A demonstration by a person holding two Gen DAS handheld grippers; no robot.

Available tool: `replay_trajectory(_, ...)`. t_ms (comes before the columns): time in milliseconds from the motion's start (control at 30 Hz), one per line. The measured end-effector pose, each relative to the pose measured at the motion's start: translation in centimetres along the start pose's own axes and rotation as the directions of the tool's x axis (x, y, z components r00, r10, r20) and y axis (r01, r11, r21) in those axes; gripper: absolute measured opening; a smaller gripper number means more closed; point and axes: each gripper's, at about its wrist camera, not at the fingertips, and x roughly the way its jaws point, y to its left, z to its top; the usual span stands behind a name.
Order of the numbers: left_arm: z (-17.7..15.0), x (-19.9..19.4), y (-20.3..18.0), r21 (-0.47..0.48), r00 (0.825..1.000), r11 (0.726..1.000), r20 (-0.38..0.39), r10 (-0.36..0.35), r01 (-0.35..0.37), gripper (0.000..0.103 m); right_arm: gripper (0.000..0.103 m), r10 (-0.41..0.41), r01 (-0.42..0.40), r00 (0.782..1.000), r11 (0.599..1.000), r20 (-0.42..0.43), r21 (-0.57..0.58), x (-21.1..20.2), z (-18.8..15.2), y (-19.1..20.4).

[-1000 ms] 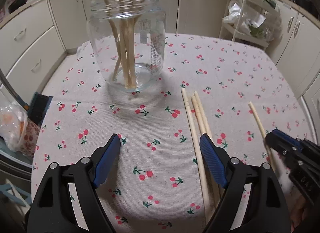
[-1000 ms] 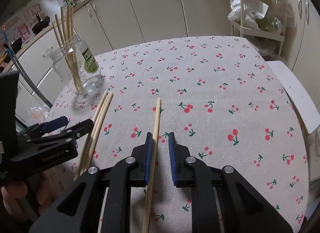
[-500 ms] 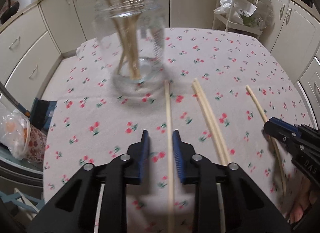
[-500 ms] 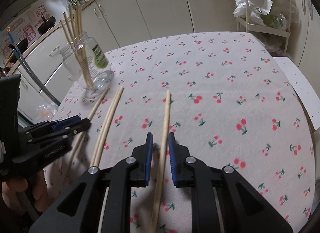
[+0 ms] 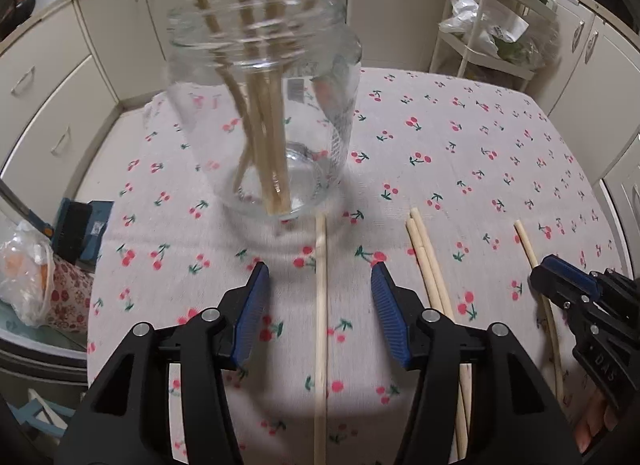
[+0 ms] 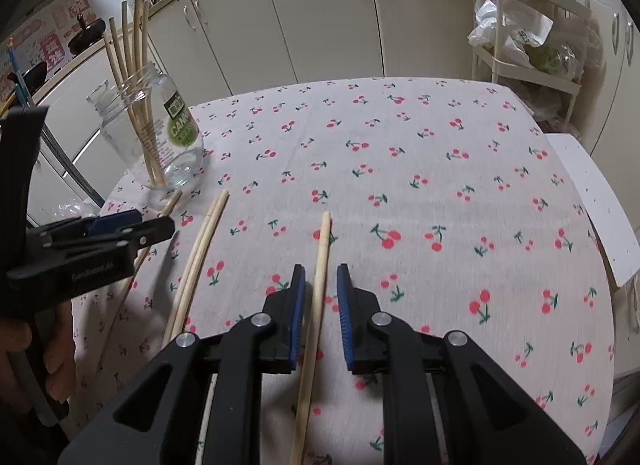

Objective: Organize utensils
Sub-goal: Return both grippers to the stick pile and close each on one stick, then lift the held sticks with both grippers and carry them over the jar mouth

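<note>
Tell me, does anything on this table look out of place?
Four loose chopsticks lie scattered on the cherry tablecloth, while the other chopsticks stand in the glass jar. Nothing looks spilled or broken.

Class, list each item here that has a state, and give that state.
glass jar: lidless, standing, holding chopsticks
left gripper: open, jaws just been opening, loose chopstick between them
right gripper: open around another chopstick lying flat
pair of chopsticks: lying on the tablecloth

Table [image 6: 400, 169], cherry-print cloth. On it: glass jar [image 6: 160, 137] of sticks stood ahead-left of the left gripper [image 5: 316, 305]; four loose chopsticks lay flat—one [image 5: 320, 325] between its jaws, pair [image 5: 432, 277] just right, one [image 5: 532, 261] farther right.
</note>
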Motion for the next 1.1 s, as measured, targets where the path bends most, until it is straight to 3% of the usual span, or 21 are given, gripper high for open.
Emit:
replay_trajectory(67, 0.2, 0.1, -0.1, 0.014, 1.000, 1.000, 0.008, 0.014, -0.015, 0.018, 0.013, -0.023, 0.023, 1.000, 1.000, 0.003, -0.020, 0.0, -0.1, 0.3)
replay_trajectory(133, 0.4, 0.1, 0.0, 0.009, 1.000, 1.000, -0.002, -0.015, 0.015, 0.005, 0.007, -0.013, 0.013, 1.000, 1.000, -0.002, -0.016, -0.1, -0.2, 0.2)
replay_trajectory(400, -1.1, -0.8, 1.1, 0.008, 0.997, 0.997, -0.033, -0.075, 0.075, 0.005, 0.006, -0.008, 0.006, 0.999, 0.999, -0.035, -0.047, -0.4, -0.6, 0.9)
replay_trajectory(567, -0.9, -0.6, 1.7, -0.015, 0.997, 0.998, -0.046, -0.069, 0.068, 0.009, 0.006, -0.019, 0.016, 0.999, 0.997, -0.036, -0.079, -0.3, -0.5, 1.2)
replay_trajectory(700, -1.0, -0.6, 1.1, 0.022, 0.999, 0.999, -0.036, -0.022, 0.023, 0.009, 0.006, -0.034, 0.033, 0.999, 0.995, -0.013, -0.097, -0.3, -0.8, 1.5)
replay_trajectory(833, -1.1, -1.1, 1.2, 0.007, 0.999, 0.999, -0.020, -0.035, 0.035, 0.005, 0.006, -0.001, 0.001, 1.000, 0.999, -0.006, -0.047, -0.4, -1.0, 0.8)
replay_trajectory(1000, -1.1, -5.2, 3.4, -0.056, 0.990, 0.995, 0.121, -0.077, 0.084, 0.005, 0.006, 0.053, -0.052, 0.999, 0.998, -0.003, 0.021, -0.5, -1.0, -0.3)
replay_trajectory(1067, -0.7, -7.8, 4.7, -0.084, 0.969, 0.987, 0.220, -0.113, 0.134, 0.005, 0.006, 0.063, -0.063, 0.998, 0.997, -0.002, 0.035, -0.5, -0.9, -0.4)
replay_trajectory(1100, -0.3, -9.4, 5.4, -0.095, 0.950, 0.982, 0.286, -0.128, 0.161, 0.005, 0.006, 0.066, -0.066, 0.998, 0.997, -0.001, 0.040, -0.5, -0.9, -0.5)
